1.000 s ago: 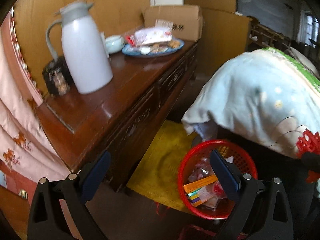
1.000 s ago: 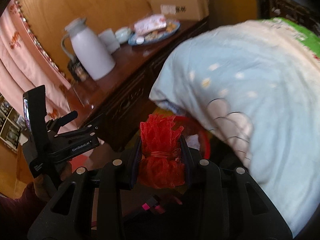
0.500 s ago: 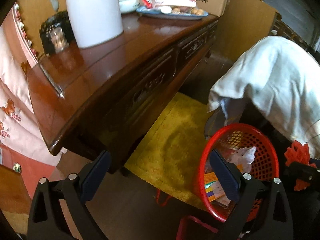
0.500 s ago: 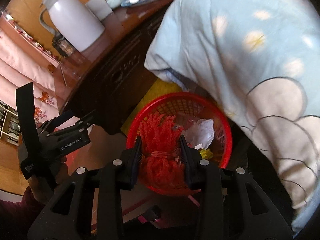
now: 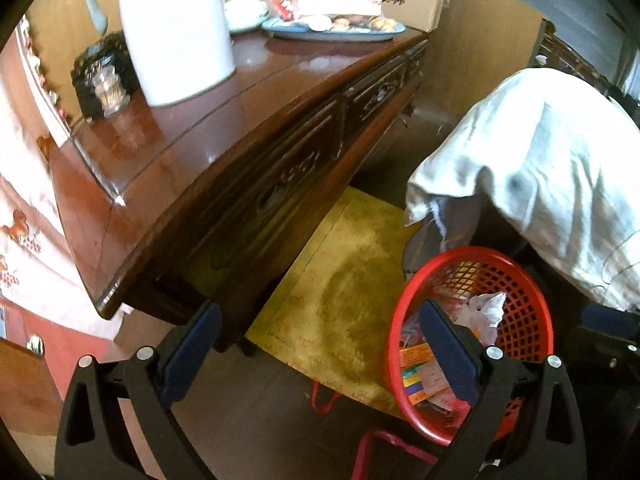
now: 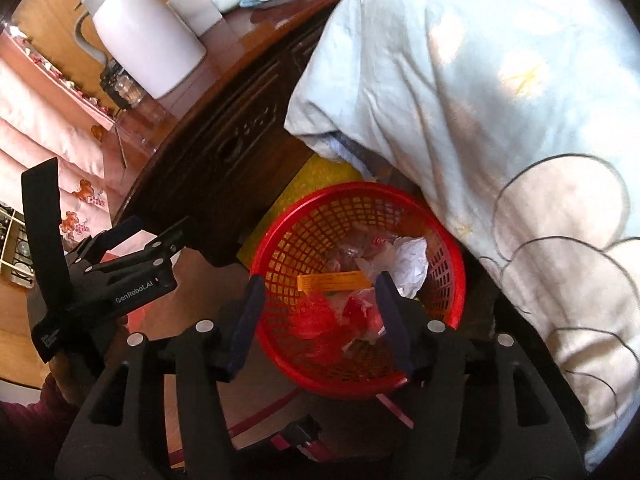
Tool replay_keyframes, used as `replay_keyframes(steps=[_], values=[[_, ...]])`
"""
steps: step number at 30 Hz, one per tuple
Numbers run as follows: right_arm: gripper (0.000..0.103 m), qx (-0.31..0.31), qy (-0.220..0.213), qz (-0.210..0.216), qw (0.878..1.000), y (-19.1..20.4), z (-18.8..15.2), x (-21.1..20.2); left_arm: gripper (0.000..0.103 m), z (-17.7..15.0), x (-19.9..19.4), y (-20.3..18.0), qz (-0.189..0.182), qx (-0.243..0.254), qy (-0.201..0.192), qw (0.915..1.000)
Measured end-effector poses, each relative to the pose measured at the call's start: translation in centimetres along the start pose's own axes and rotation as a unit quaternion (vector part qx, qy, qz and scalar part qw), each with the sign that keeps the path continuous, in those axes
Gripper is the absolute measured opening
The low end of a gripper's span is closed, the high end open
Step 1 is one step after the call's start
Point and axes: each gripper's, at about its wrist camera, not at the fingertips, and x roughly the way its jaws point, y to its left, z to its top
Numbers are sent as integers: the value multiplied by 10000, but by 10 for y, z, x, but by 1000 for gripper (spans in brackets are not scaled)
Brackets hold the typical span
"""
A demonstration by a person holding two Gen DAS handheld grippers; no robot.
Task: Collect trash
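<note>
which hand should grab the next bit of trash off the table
Left, probably. The left gripper is open and empty, nearer the wooden table. The right gripper hangs over the red basket, jaws just opened, red mesh dropped inside.

My left wrist view tilts down from beside the wooden table (image 5: 224, 168), red basket (image 5: 532, 320) at five o'clock. My right wrist view sits close above that basket (image 6: 280, 240), table (image 6: 224, 132) at ten o'clock; both share these.
</note>
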Motion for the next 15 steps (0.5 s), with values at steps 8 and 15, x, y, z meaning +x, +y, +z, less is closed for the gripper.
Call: replay_keyframes(steps=[8, 15], values=[[57, 121, -462, -168, 9987, -4, -11, -43, 97, 8, -50, -24, 93, 453, -617, 9970], [60, 196, -890, -311, 9954, -4, -33, -88, 97, 8, -104, -42, 34, 689, -1173, 9907]])
